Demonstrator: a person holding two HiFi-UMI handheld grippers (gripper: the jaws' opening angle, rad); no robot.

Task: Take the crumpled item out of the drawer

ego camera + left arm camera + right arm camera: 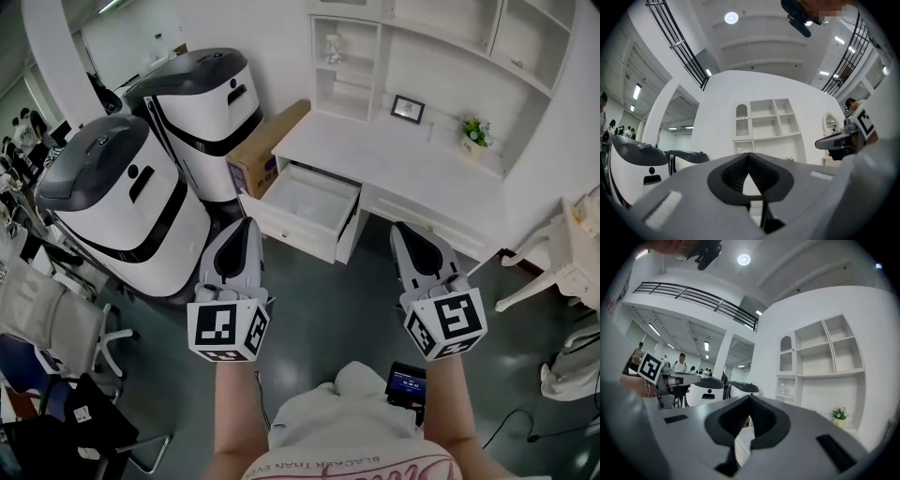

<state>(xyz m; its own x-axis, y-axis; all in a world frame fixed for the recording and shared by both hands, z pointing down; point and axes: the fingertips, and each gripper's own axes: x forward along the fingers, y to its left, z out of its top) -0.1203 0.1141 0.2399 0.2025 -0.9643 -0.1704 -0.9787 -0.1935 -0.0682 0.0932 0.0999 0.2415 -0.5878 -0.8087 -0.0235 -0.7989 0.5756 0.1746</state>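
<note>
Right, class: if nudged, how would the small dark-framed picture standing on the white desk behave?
The small dark-framed picture stands propped upright on the white desk, so it would probably tip over rather than slide. It looks thin, so likely light and rigid.

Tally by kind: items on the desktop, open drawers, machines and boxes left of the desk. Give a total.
White-and-black machines: 2
Cardboard box: 1
Open drawer: 1
Picture frame: 1
Potted plant: 1
Total: 6

Two claws (246, 225) (406, 228); one drawer (309, 202); two white machines (122, 202) (211, 103); one box (267, 150).
</note>
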